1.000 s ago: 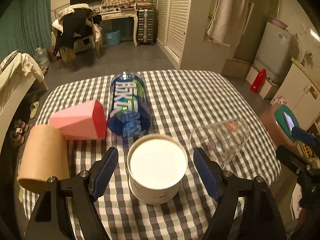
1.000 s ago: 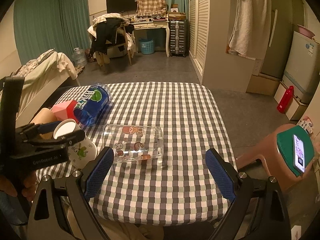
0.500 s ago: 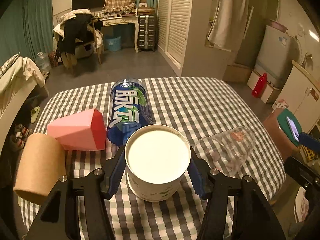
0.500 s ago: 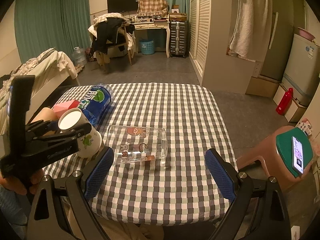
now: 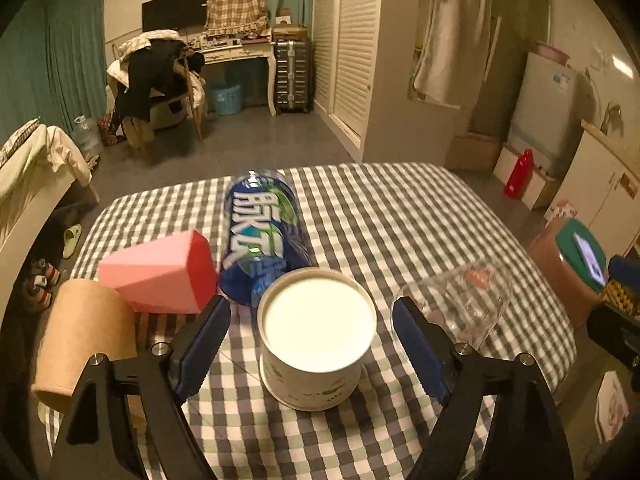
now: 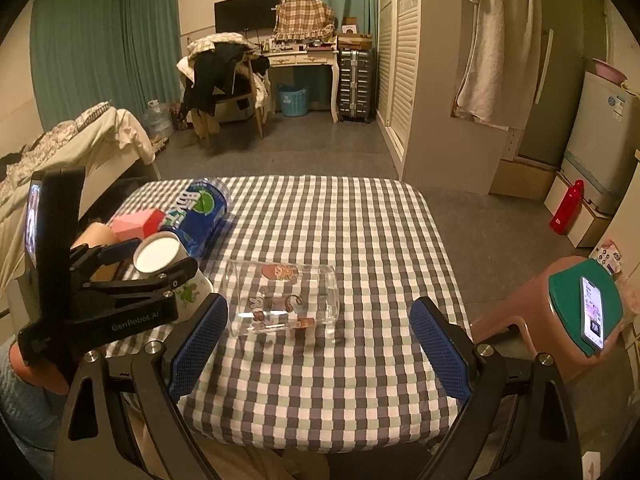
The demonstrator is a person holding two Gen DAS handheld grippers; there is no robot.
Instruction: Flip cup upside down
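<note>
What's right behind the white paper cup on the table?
Behind the white cup lies a blue bottle on its side, label up. Its near end is hidden by the cup's rim; whether they touch cannot be told.

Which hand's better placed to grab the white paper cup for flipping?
Left. The left gripper is open with a finger either side of the white paper cup. The right gripper faces the clear glass, the cup off to its left.
</note>
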